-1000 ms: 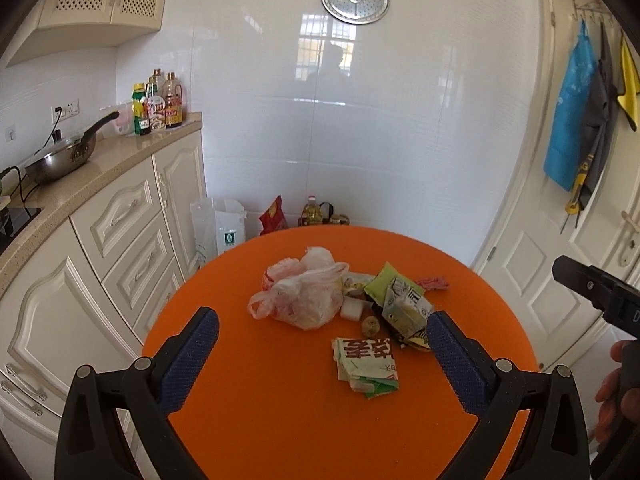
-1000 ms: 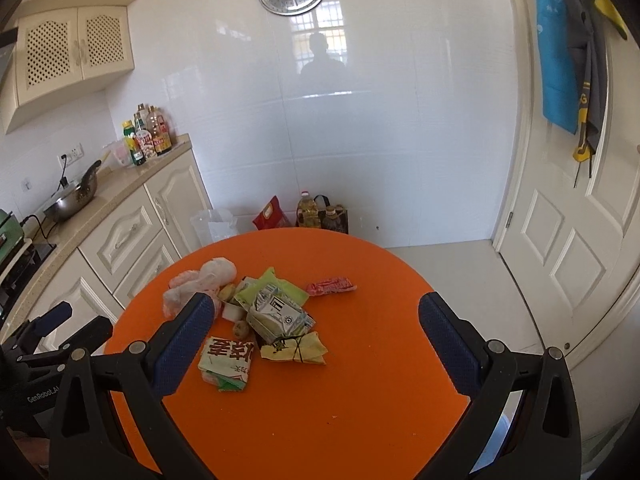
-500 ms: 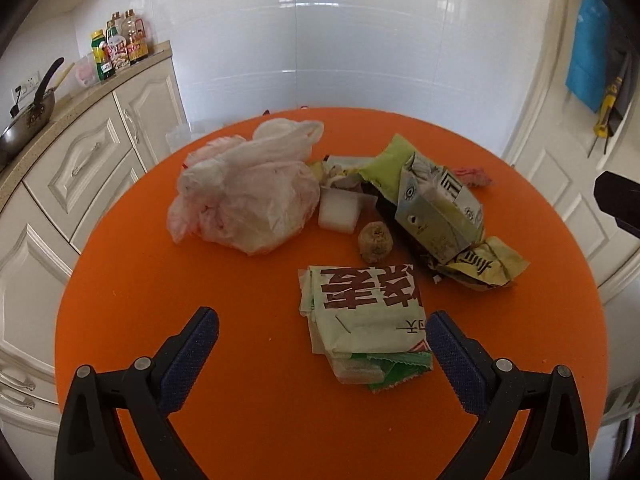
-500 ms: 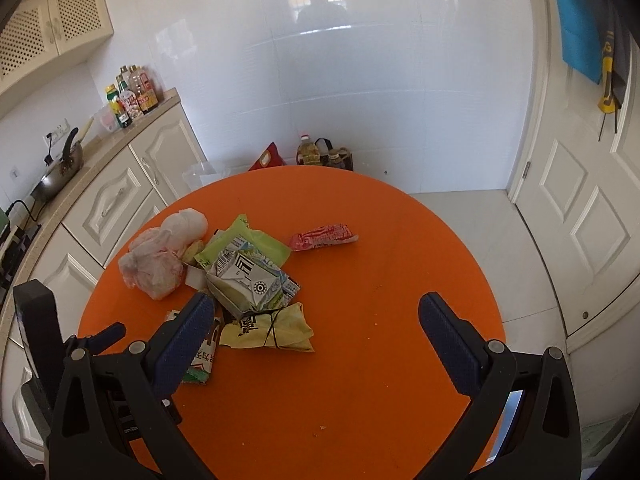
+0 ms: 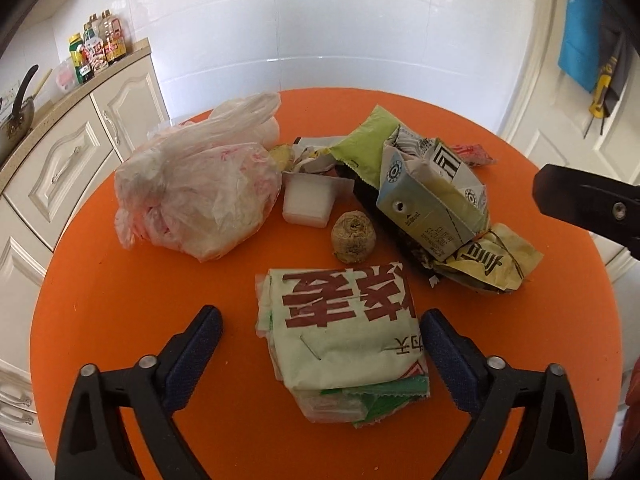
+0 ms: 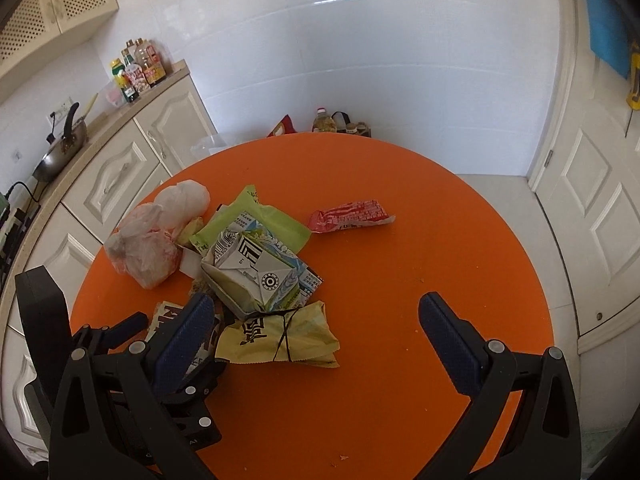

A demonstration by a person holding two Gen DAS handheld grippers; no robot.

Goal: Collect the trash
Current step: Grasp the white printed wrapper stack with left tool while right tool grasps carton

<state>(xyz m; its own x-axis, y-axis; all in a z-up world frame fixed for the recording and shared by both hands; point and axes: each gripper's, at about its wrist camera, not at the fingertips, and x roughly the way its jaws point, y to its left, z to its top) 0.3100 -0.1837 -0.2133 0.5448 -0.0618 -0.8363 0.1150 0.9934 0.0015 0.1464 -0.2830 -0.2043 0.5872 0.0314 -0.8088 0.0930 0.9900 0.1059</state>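
- my left claw is closing, jaws either side of the flat pale-green folded paper packet with big red characters; the right pad looks just at its edge, the left pad apart from it, so nothing is gripped yet.
- that packet lies at the near edge of the trash pile on the round orange table, nearest of all the litter to me.
- it looks light, soft and layered, with loose green wrapper edges poking out at the near end; i judge it will crumple rather than resist, and the layers may slide apart.
- best hold, i think: across its middle, squeezing the whole stack, not the frayed near corner.
- my right claw hangs wide apart and empty above the table, near the crumpled yellow wrapper tied with black string.
- whether the packet has anything inside, i cannot tell from here.
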